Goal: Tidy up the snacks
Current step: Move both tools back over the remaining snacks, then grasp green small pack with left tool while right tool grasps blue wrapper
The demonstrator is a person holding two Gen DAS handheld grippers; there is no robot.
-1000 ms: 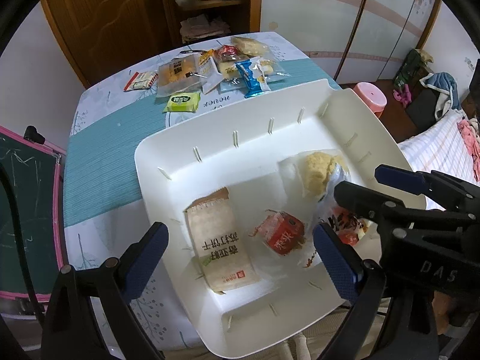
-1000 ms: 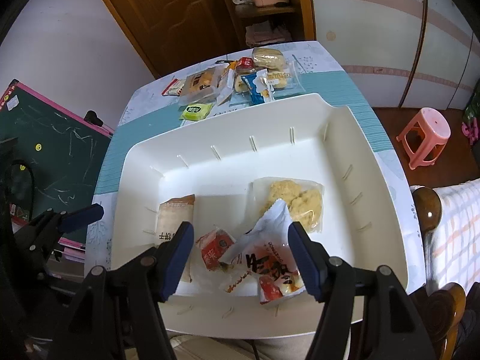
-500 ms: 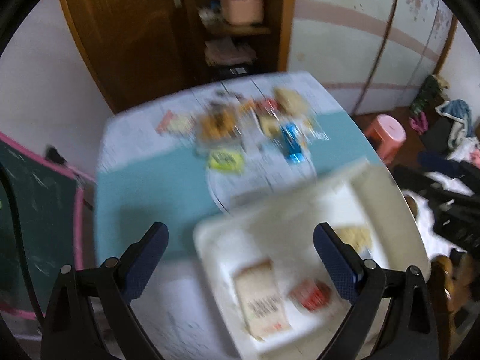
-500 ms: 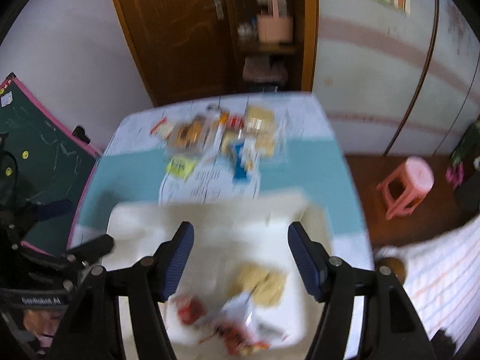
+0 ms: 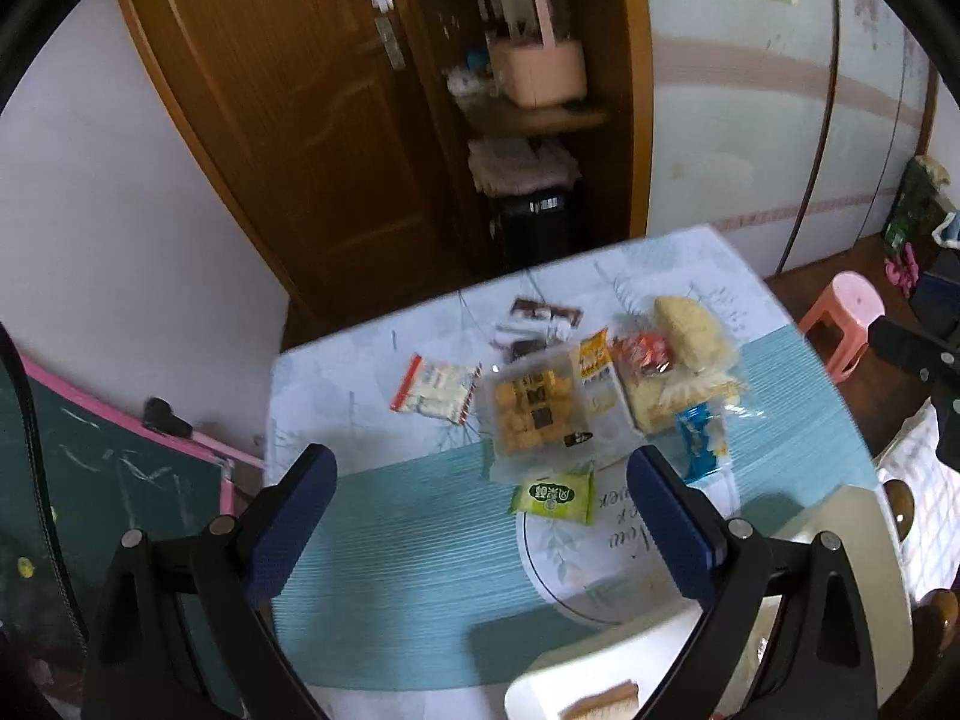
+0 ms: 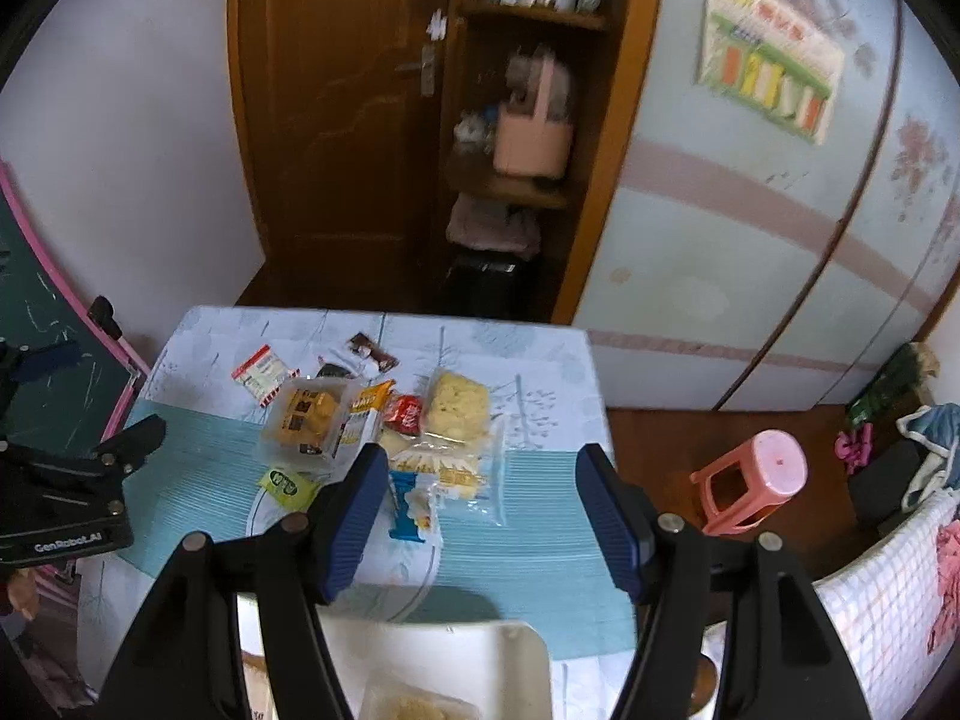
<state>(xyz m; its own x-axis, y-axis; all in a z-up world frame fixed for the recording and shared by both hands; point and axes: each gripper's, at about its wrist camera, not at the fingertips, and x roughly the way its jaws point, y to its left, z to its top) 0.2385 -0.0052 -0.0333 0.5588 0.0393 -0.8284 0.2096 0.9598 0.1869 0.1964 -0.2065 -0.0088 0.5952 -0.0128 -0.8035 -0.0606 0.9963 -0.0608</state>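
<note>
Table [image 5: 384,540]: green packet [image 5: 553,496], print blurred, perhaps Chinese.

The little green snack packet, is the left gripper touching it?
Apart. In the left wrist view the green snack packet lies flat on the table while the left gripper hangs above, jaws open and empty.

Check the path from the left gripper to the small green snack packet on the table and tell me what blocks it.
Nothing visible blocks it. The left gripper is open and empty, and the small green snack packet lies flat on the teal striped table runner, apart from the clear tray of yellow pastries behind it. Only bare runner lies between.
</note>
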